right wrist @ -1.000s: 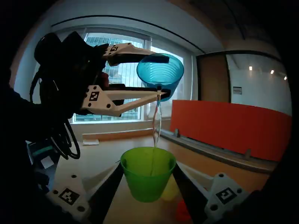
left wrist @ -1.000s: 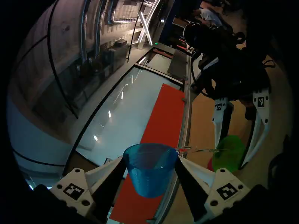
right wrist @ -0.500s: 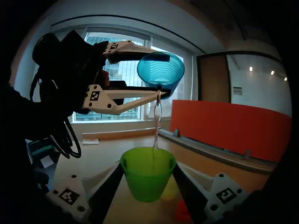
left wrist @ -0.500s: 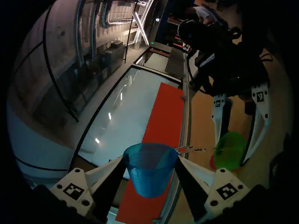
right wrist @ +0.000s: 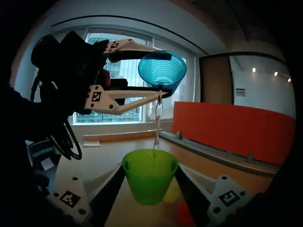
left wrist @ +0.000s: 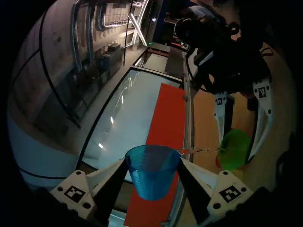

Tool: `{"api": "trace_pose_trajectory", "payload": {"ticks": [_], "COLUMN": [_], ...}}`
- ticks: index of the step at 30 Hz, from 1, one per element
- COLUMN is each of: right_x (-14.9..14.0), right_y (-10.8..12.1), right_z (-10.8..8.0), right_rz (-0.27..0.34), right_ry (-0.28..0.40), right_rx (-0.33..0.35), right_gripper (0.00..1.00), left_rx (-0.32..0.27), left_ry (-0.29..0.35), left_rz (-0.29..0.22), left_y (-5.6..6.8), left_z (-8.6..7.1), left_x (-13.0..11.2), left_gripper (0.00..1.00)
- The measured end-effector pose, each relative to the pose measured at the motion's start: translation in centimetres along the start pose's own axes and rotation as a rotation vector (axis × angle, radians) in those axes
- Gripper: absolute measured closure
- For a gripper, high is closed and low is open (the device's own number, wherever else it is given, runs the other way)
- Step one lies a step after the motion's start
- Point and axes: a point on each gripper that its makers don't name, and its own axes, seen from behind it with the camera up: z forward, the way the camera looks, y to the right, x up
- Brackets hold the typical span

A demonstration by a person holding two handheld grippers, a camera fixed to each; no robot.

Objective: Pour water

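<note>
My left gripper is shut on a blue ribbed cup, tipped on its side. In the right gripper view that blue cup hangs above, held by the left gripper, and a thin stream of water falls from its rim. The stream lands in a green cup held upright between the fingers of my right gripper. In the left gripper view the green cup sits at the right, between the right gripper's white fingers.
A wooden table lies below the cups, with an orange partition along its right edge. A window is behind. Yellow and red objects lie on the table under the green cup. Dark cables hang at left.
The blue cup has tipped a little further and the stream has thinned. The view from the left gripper has rolled slightly; the green cup stays put.
</note>
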Motion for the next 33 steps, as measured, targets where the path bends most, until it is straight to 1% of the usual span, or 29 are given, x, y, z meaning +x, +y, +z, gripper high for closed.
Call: {"api": "trace_pose_trajectory", "payload": {"ticks": [6,12,18,21,27,33], "right_x": [0.0,0.1,0.1,0.1,0.1,0.3], "right_y": [0.1,0.1,0.1,0.1,0.3,0.3], "right_z": [0.0,0.0,0.1,0.0,0.0,0.0], "right_rz": [-0.002,-0.004,-0.005,-0.005,-0.007,-0.006], "right_ry": [0.001,0.003,0.004,0.005,0.004,0.007], "right_rx": [-0.003,-0.003,-0.004,-0.005,-0.006,-0.007], "right_gripper": [0.09,0.1,0.09,0.09,0.09,0.1], "left_rx": [0.009,0.012,0.019,0.022,0.019,0.023], "left_ry": [0.0,0.006,0.011,0.012,0.021,0.027], "left_rz": [0.046,0.08,0.127,0.143,0.192,0.239], "left_y": [-0.4,-0.9,-1.1,-1.0,-0.7,-0.8], "left_z": [0.0,0.1,0.3,0.4,0.3,0.2], "left_x": [0.2,0.5,0.7,0.7,1.1,1.6], "left_gripper": [0.13,0.13,0.13,0.13,0.13,0.13]}}
